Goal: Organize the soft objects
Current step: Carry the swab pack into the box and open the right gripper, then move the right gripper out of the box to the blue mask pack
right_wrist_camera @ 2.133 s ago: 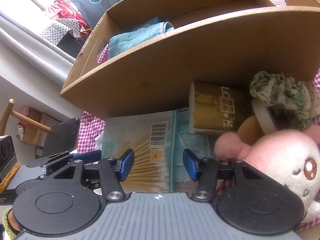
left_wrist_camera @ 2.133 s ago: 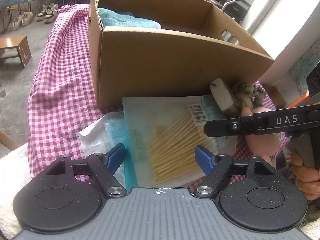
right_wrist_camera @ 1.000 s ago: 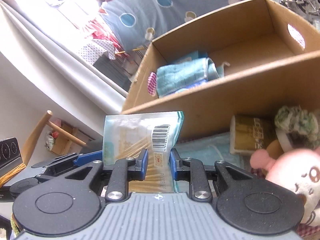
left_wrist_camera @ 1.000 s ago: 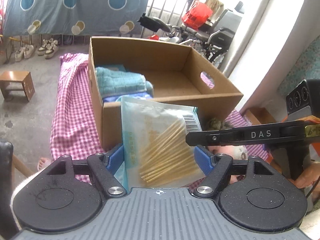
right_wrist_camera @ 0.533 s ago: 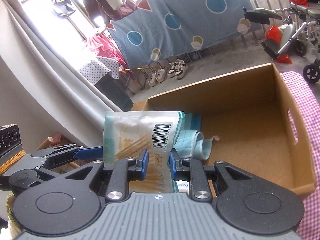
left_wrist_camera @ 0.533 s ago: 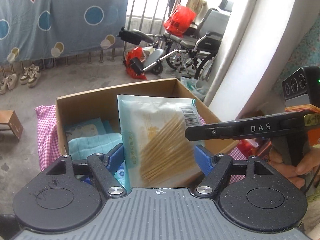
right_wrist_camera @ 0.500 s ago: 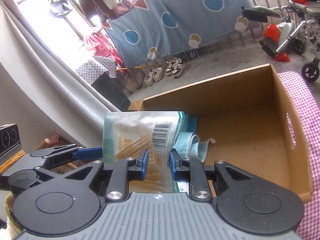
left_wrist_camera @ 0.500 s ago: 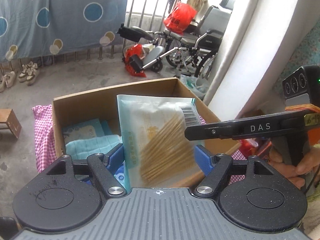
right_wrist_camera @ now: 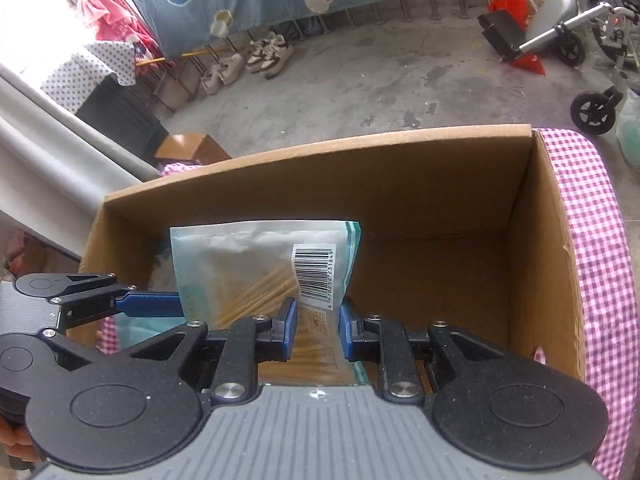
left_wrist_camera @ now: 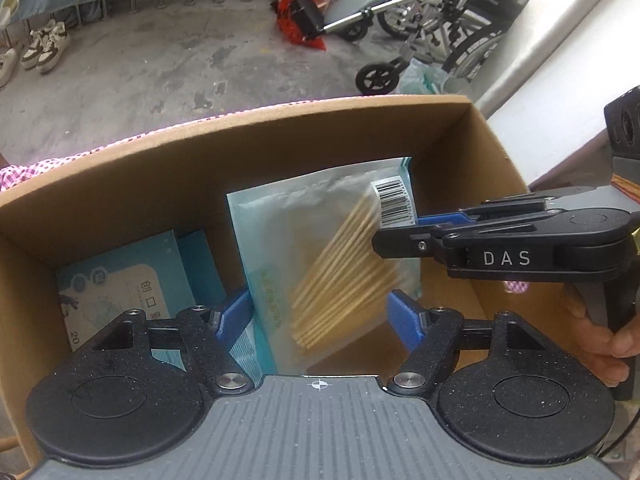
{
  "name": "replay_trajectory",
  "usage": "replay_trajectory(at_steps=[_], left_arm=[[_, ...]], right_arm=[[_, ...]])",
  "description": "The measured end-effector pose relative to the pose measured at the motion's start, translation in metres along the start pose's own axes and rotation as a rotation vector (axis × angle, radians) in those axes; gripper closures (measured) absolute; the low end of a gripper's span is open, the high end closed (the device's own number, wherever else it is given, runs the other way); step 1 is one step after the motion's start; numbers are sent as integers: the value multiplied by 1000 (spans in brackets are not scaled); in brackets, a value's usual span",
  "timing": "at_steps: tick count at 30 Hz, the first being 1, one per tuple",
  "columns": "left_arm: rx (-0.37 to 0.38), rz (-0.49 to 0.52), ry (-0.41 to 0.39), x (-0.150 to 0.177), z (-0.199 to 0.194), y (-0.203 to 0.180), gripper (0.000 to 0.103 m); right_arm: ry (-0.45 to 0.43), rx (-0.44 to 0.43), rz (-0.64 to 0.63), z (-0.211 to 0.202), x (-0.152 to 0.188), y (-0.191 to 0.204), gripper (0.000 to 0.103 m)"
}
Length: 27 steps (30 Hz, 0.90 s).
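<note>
Your left tool [left_wrist_camera: 320,312] and right tool [right_wrist_camera: 318,328] are both gripping the swab packet [left_wrist_camera: 332,256], now hanging inside the cardboard box [left_wrist_camera: 280,136] rather than before it.

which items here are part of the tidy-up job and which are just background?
Job:
- cotton swab bag, held by both grippers
- left gripper
- right gripper
- cardboard box
- teal packs already inside it

Background:
- wheelchair
- shoes
- checked cloth
- red bag
</note>
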<state>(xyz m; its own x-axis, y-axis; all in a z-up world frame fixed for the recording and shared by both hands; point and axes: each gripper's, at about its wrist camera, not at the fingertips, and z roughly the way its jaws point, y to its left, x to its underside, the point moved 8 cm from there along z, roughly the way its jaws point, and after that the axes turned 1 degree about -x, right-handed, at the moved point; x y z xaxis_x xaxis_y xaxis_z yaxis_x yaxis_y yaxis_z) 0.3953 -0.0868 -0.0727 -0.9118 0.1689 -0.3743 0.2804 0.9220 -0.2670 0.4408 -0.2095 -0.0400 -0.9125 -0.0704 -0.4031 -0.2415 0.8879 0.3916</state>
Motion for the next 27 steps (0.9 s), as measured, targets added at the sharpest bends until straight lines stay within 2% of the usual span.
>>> replay_trajectory(at_steps=[4,9,11,16,18,20,23,27], left_arm=[[-28,-15,33,-9,22,6,30],[-62,9,21,-14,28,7,29],[-67,8,10,-15,25,7,20],[-81,-10,-46,-15,3,9,13],[-74,-20,-66,-14,-10,9,12],[-69,-21,-86,-11,-25,8,9],[-60,-20,-136,-7,-52,3,7],[-39,-31,-202,5,-96,-2,5]], right_arm=[[45,57,-12,28,-8,-12,79],[60,97,-14,50,-8,-23,79],[49,108,-8,53,-10,-29,79],[30,80,38,49,-13,-34,75],[47,63,62,48,-13,-37,68],[49,54,92,44,-13,-39,50],[16,47,87,30,-15,-40,41],[-20,36,81,8,-16,-34,36]])
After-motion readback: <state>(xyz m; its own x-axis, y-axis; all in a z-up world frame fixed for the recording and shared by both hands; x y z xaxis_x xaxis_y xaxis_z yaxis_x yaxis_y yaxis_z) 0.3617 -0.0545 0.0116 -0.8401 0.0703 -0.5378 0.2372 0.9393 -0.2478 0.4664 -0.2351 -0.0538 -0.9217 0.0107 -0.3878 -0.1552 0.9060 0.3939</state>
